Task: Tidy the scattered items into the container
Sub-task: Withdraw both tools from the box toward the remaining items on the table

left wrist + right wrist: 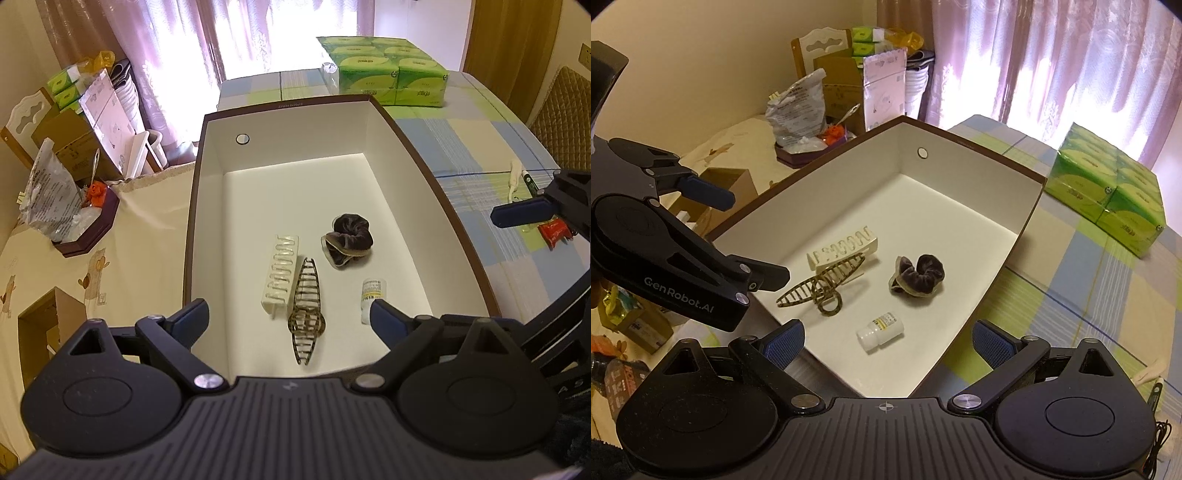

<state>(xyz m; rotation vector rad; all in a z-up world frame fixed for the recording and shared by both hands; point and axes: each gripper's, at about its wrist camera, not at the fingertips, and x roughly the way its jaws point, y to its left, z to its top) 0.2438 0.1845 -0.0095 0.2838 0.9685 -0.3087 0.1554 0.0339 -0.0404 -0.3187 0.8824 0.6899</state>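
Contents of the one open box (207, 177) — four items in total: two hair claw clips, one white (280, 275) and one tortoiseshell (306, 312); one dark scrunchie (349, 238); one small white bottle (372, 297). One green tissue multipack (388, 70) stands beyond the box's far edge.

— What sits at the far end of the checked bedspread (476, 147)?
— A green tissue multipack (391, 70), near its far edge before the pink curtains (177, 55).
— And left?
— A dark octagonal tray (86, 230) holding plastic bags, with cardboard boxes (74, 144) behind it.
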